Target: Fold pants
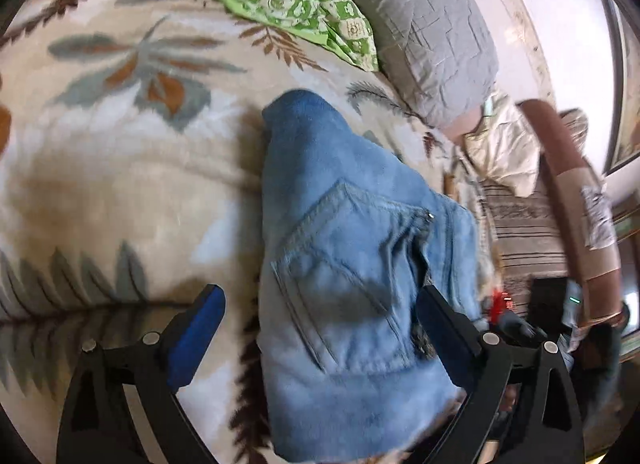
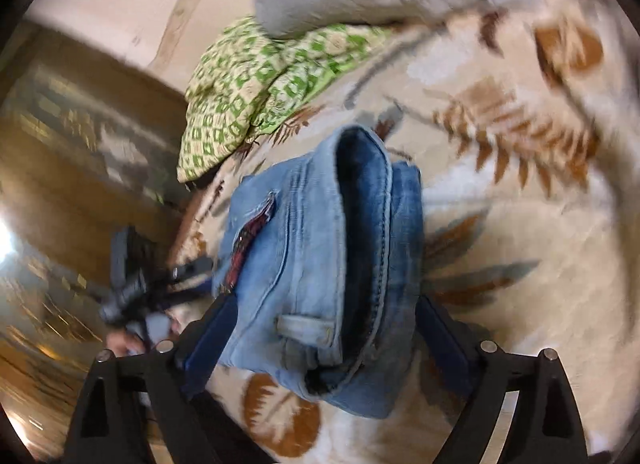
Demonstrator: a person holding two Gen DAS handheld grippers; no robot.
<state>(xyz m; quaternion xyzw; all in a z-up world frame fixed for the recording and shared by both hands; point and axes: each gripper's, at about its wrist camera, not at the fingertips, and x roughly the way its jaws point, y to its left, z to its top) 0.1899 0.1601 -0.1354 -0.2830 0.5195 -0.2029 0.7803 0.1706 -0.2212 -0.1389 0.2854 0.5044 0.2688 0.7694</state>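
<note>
Denim pants (image 1: 344, 248) folded on blanket (image 1: 120, 184); both grippers angled down, jaws wide, gripping nothing.

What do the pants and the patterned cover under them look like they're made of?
The pants look like light blue denim, faded and matte: double-stitched seams, a patch pocket, a rivet and a belt loop show. The cover beneath looks like a plush, fleecy blanket, cream with printed leaves; its surface reads soft and fuzzy, though motion blur leaves the pile uncertain.
</note>
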